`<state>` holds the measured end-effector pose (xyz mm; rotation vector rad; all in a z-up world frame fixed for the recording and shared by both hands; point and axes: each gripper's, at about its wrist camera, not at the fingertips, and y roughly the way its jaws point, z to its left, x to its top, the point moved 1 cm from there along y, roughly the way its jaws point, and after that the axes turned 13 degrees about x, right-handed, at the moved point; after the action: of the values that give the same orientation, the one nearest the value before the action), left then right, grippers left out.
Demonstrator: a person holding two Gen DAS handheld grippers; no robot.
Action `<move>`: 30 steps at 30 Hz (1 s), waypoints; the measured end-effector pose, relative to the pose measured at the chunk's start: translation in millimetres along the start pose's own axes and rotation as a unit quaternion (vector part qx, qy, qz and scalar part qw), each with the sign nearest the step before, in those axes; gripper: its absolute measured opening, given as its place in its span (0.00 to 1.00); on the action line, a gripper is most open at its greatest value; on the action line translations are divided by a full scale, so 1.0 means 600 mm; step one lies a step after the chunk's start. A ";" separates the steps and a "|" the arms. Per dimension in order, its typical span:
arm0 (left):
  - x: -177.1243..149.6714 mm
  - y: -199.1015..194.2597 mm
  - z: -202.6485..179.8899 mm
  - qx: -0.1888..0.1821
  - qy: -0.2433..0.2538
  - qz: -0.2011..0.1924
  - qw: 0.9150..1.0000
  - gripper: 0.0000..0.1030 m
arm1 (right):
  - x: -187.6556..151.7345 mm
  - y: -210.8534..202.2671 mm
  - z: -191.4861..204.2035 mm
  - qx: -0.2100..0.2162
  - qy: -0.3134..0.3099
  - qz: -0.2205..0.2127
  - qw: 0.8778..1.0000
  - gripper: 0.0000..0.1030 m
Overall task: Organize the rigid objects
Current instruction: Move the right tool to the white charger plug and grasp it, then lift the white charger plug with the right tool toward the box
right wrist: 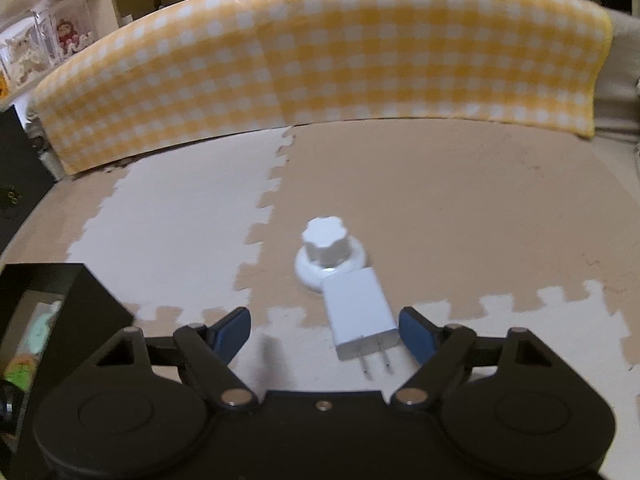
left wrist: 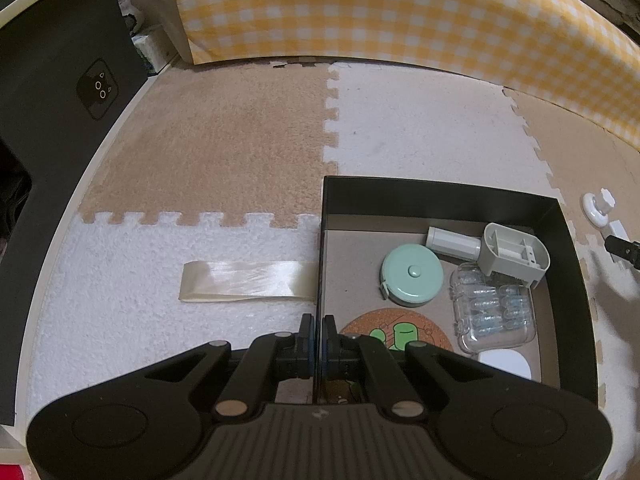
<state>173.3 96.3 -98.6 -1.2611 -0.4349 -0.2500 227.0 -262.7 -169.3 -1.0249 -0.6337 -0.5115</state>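
My left gripper (left wrist: 319, 326) is shut on the left wall of a black box (left wrist: 320, 240). Inside the box lie a mint tape measure (left wrist: 412, 276), a grey plastic holder (left wrist: 514, 254), a clear case (left wrist: 492, 312), a cork coaster (left wrist: 396, 332) and a white object (left wrist: 506, 364). My right gripper (right wrist: 324, 330) is open and empty above the mat. A white charger plug (right wrist: 360, 314) lies between its fingers, closer to the right finger, prongs toward me. A white knob on a round base (right wrist: 328, 250) stands just behind the plug.
A folded cream ribbon (left wrist: 244, 276) lies on the mat left of the box. A yellow checked cloth (right wrist: 320, 60) hangs along the far side. A dark panel (left wrist: 60, 92) stands at the left. The box corner (right wrist: 60, 312) shows at lower left in the right wrist view.
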 end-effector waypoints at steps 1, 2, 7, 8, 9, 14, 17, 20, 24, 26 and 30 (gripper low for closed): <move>0.000 0.000 0.000 0.000 0.000 0.000 1.000 0.02 | 0.001 0.000 0.001 0.009 0.006 0.002 1.000 0.80; 0.000 0.000 0.000 0.000 0.000 0.000 1.000 0.02 | 0.001 -0.001 0.002 0.018 0.012 0.003 1.000 0.79; 0.000 0.000 0.000 0.000 0.000 0.000 1.000 0.02 | 0.008 0.002 0.002 -0.011 0.013 0.001 1.000 0.68; 0.000 0.000 0.000 0.000 0.000 0.000 1.000 0.02 | 0.009 0.004 0.000 -0.015 0.016 0.004 1.000 0.62; 0.000 0.000 0.000 0.000 0.000 0.000 1.000 0.02 | 0.010 0.006 -0.002 -0.019 0.019 0.006 1.000 0.54; 0.000 0.000 0.000 0.000 0.000 0.000 1.000 0.02 | 0.012 0.022 0.001 -0.036 0.011 0.022 0.999 0.45; 0.000 0.000 0.000 0.000 0.000 0.000 1.000 0.02 | 0.010 0.027 0.006 -0.044 -0.001 0.024 0.999 0.45; 0.000 0.000 0.000 0.000 0.000 0.000 1.000 0.02 | 0.009 0.032 0.009 -0.055 -0.013 0.033 0.998 0.35; -0.001 0.000 0.000 0.000 0.001 0.000 1.000 0.02 | 0.010 0.033 0.014 -0.062 -0.018 0.043 0.997 0.35; -0.001 0.000 0.000 0.000 0.000 0.000 1.000 0.02 | 0.010 0.034 0.017 -0.062 -0.024 0.048 0.997 0.35; -0.001 0.000 0.000 0.001 0.001 -0.001 1.000 0.02 | 0.012 0.031 0.020 -0.061 -0.023 0.051 0.997 0.35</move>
<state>172.7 96.2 -98.9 -1.2590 -0.4337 -0.2522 241.0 -244.4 -171.3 -1.1803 -0.5934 -0.4424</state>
